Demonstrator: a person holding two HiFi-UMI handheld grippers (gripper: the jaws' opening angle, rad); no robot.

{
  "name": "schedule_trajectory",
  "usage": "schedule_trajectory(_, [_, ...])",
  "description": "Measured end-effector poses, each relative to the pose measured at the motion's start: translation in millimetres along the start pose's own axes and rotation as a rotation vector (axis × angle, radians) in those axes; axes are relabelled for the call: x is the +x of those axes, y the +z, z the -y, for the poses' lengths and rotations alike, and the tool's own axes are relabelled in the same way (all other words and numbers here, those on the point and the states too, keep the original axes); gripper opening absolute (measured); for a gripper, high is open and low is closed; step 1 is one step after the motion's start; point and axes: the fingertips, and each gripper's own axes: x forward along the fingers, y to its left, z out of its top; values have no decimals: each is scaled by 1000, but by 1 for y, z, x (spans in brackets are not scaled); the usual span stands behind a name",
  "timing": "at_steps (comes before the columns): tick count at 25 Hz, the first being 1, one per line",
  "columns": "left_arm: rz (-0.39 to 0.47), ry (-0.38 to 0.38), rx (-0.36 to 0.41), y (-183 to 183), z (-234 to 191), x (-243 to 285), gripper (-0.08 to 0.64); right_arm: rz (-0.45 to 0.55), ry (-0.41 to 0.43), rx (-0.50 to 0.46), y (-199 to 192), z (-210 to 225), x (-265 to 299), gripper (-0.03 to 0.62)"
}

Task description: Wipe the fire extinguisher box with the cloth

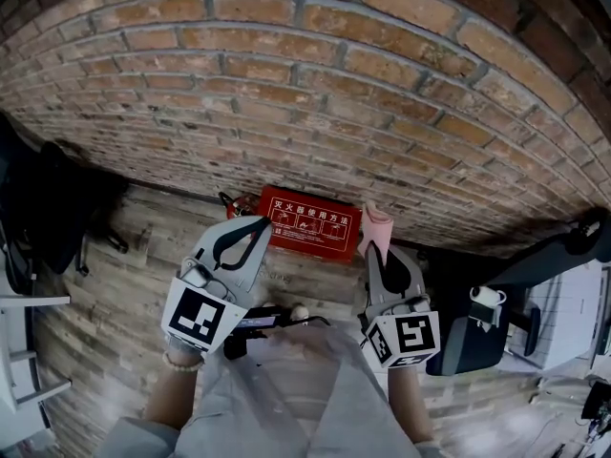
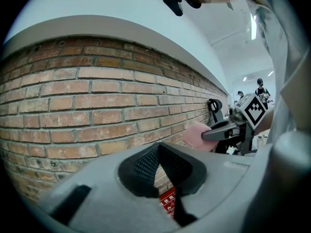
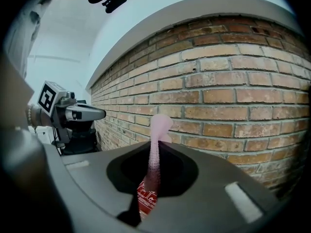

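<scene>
The red fire extinguisher box (image 1: 310, 224) with white print lies on the wood floor against the brick wall. My right gripper (image 1: 376, 248) hovers over the box's right end, shut on a pink cloth (image 1: 375, 223) that sticks out past its tips. In the right gripper view the cloth (image 3: 157, 130) stands pinched between the jaws, with the box (image 3: 146, 196) below. My left gripper (image 1: 258, 225) is over the box's left end, its jaws closed tip to tip and holding nothing. The left gripper view shows the box (image 2: 168, 202) through the gap under the tips, and the right gripper (image 2: 219, 128) with the cloth (image 2: 196, 135).
The brick wall (image 1: 315, 84) rises right behind the box. A black office chair (image 1: 52, 208) stands at the left, another chair (image 1: 477, 337) at the right. A red and black extinguisher handle (image 1: 229, 202) shows at the box's left end. The person's legs fill the lower middle.
</scene>
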Motion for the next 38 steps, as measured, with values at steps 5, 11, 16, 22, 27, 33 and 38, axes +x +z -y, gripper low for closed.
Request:
schedule_trajectory(5, [-10, -20, -5, -4, 4, 4, -3, -3, -3, -1, -1, -3, 2, 26])
schedule_trajectory(11, [-15, -32, 3, -6, 6, 5, -3, -5, -10, 8, -3, -5, 1, 26])
schedule_trajectory(16, [-15, -33, 2, -8, 7, 4, -3, -16, -9, -5, -5, -7, 1, 26])
schedule_trajectory(22, [-15, -35, 5, -9, 7, 3, -3, -19, -12, -2, -7, -8, 0, 26])
schedule_trajectory(27, [-14, -33, 4, -9, 6, 2, -3, -20, -9, -6, -7, -11, 0, 26])
schedule_trajectory(33, [-15, -32, 5, -9, 6, 1, -3, -21, -3, -10, -7, -13, 0, 26])
schedule_trajectory(38, [-10, -30, 8, -9, 6, 0, -3, -29, -2, -10, -9, -14, -1, 26])
